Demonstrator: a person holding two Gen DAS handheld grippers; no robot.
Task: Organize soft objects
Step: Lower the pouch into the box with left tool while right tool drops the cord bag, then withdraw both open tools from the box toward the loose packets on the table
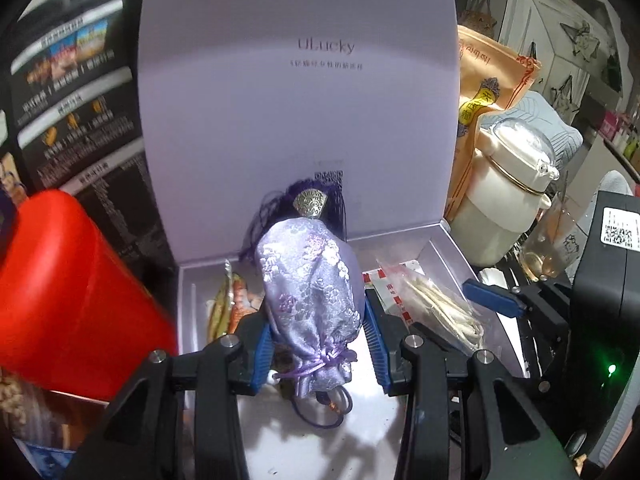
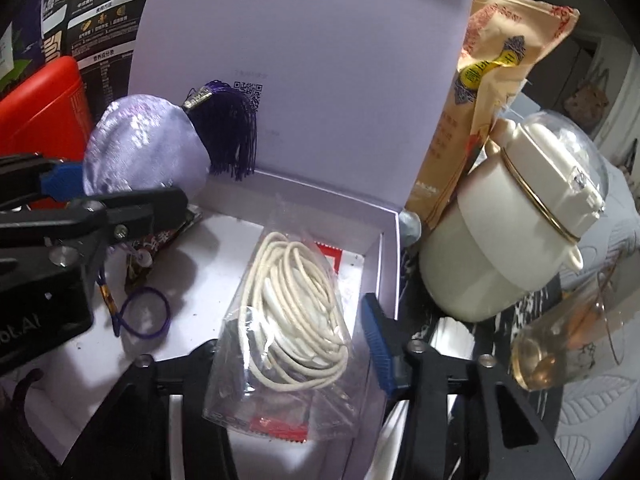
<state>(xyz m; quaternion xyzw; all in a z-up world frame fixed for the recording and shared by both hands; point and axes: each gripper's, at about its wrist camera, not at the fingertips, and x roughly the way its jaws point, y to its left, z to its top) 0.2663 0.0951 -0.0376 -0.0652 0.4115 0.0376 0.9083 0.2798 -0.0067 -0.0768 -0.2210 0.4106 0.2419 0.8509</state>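
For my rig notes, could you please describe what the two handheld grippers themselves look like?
Both are black linkage frames with silver bolt heads at the joints and ribbed blue finger pads. The left gripper shows white lettering on its body in the right wrist view. The right gripper has a QR-code sticker and a green light on its housing in the left wrist view.

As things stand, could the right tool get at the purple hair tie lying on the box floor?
Probably not directly. The right tool has the clear bag of white cord between its fingers, and the left tool, gripping the lilac pouch, hangs just over the hair tie.
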